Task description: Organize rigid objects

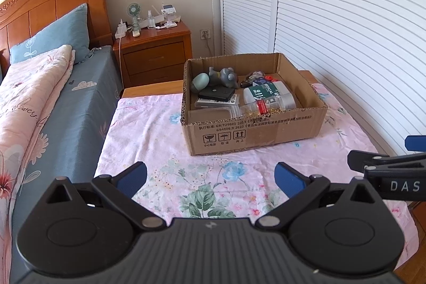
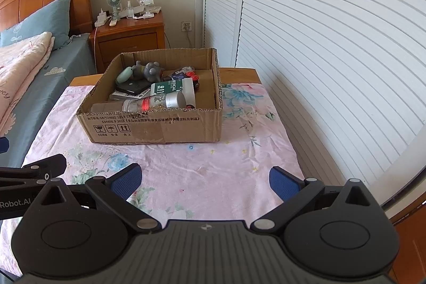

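The left tongs (image 1: 210, 177) hang released, blue pads spread wide with nothing between them, low over the bench (image 1: 165, 140) that wears a pink floral cloth. The right tongs (image 2: 206, 181) are likewise released and empty, level with the left pair; each pair shows at the edge of the other's view, at 3 o'clock in the left wrist view and at 9 o'clock in the right.

The cardboard box (image 1: 255, 133) sits on the cloth at 12 o'clock from both tongs, well apart from the pads, its printed front wall facing them. Inside lie the rigid things: a grey toy figure (image 1: 223, 75) at the back left, a pale green egg-shaped piece (image 1: 200, 82) at its 9 o'clock, touching it, and a black flat case (image 1: 216, 94) in front of them on some flat packs. A green and white container marked MEDICAL (image 1: 266, 92) lies on its side in the middle right, and a clear jar with a silver cap (image 2: 159, 101) lies along the front wall, cap pointing to 3 o'clock. Small red pieces (image 2: 192, 75) sit at the back right.

A bed (image 1: 66, 108) stands at 9 o'clock, a wooden nightstand (image 1: 154, 55) at 11 o'clock, and louvered doors (image 1: 346, 31) at 2 o'clock.
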### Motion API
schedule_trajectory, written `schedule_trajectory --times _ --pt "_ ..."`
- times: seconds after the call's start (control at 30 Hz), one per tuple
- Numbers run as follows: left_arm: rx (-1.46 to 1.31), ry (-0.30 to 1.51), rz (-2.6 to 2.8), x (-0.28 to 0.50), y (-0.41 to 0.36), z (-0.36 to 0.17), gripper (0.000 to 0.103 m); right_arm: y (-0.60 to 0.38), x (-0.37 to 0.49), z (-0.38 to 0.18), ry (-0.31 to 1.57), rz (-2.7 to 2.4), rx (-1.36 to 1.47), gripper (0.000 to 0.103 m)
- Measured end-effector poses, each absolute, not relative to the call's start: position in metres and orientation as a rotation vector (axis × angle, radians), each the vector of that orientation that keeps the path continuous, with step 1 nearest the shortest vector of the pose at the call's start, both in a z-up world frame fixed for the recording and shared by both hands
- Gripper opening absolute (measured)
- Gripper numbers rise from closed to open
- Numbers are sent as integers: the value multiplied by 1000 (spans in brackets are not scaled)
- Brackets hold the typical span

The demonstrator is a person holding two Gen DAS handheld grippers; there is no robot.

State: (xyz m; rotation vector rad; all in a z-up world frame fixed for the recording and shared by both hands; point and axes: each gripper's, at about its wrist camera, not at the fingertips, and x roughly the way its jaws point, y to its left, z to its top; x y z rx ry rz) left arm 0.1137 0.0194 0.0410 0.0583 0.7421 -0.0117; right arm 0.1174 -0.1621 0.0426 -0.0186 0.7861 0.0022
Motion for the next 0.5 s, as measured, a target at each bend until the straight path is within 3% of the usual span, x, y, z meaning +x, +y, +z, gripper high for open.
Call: schedule_trajectory --times 0.5 --pt "57 746 -15 114 19 40 102 -162 116 41 784 4 -19 103"
